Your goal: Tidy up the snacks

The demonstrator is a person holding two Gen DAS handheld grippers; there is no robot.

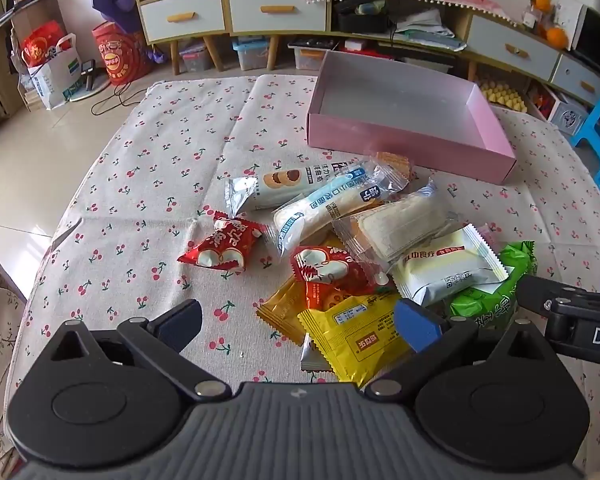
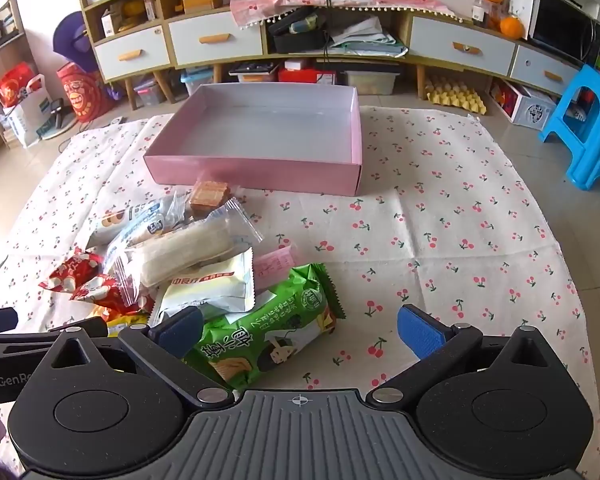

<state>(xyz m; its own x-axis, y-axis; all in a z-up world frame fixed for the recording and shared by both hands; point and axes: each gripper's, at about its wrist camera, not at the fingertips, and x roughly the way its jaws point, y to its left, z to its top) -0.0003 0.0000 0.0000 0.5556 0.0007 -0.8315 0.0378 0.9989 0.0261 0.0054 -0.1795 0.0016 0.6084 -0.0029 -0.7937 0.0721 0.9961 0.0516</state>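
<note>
1. Both sets of jaws are wide open and hold nothing: left gripper above the yellow packet, right gripper above the green packet.
2. The snacks lie heaped mid-tablecloth, so a grab may drag overlapped neighbours.
3. The pink box sits empty toward the far edge; slippery wrappers could drop on the way.

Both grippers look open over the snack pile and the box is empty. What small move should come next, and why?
Probably lower the right gripper and close its jaws on the green snack packet. That packet lies nearest, partly between the open jaws, on the pile's edge, and the pink box holds nothing yet.
</note>
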